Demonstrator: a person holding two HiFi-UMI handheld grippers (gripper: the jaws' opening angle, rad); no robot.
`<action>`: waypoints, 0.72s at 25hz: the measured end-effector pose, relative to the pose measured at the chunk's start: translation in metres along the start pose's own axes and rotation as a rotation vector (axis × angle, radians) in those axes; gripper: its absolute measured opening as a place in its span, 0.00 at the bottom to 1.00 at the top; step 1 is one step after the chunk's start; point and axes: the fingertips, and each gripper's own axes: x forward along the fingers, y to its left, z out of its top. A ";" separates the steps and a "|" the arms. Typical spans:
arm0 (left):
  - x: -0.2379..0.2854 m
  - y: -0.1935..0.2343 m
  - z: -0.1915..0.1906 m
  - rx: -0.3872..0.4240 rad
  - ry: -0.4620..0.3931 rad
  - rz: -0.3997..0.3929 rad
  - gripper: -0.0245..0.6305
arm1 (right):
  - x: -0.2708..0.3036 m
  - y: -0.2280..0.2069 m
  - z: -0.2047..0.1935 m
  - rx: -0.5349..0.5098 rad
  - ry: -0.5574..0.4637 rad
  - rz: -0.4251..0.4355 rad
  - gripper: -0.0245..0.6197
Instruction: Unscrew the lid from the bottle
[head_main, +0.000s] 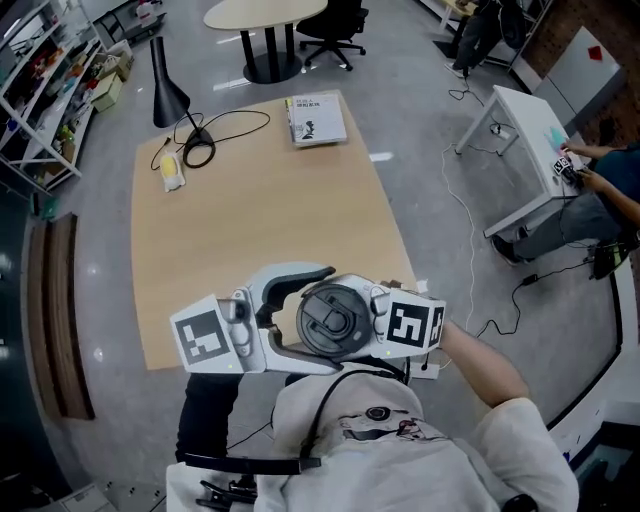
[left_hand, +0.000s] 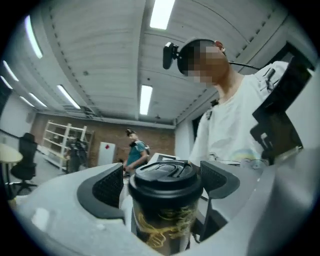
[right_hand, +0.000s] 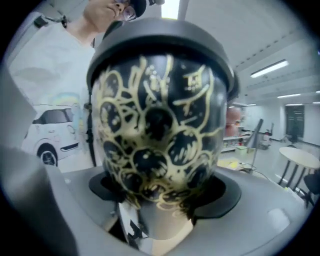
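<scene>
A black bottle (right_hand: 160, 125) with gold drawings and a black lid (head_main: 345, 322) is held upright in the air, close to the person's chest. My right gripper (right_hand: 162, 197) is shut on the bottle's body, low down, and the body fills the right gripper view. In the head view the right gripper (head_main: 380, 322) comes in from the right. My left gripper (head_main: 312, 318) comes in from the left with its jaws spread around the lid (left_hand: 166, 180). In the left gripper view a narrow gap shows between the left pad (left_hand: 107, 187) and the lid.
A wooden table (head_main: 260, 220) lies ahead and below, with a book (head_main: 316, 120), a coiled black cable (head_main: 200, 152), a yellow object (head_main: 172, 172) and a black cone-shaped stand (head_main: 167, 90) at its far end. A person sits at a white desk (head_main: 520, 130) to the right.
</scene>
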 end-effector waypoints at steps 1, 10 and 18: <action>0.008 -0.011 -0.002 0.022 0.037 -0.089 0.79 | 0.002 0.010 -0.005 -0.020 0.029 0.070 0.67; 0.019 0.045 -0.014 0.063 0.074 0.286 0.79 | -0.010 -0.040 -0.019 0.086 0.055 -0.167 0.67; 0.018 0.063 -0.004 0.003 -0.029 0.475 0.80 | -0.019 -0.070 -0.020 0.143 0.006 -0.407 0.67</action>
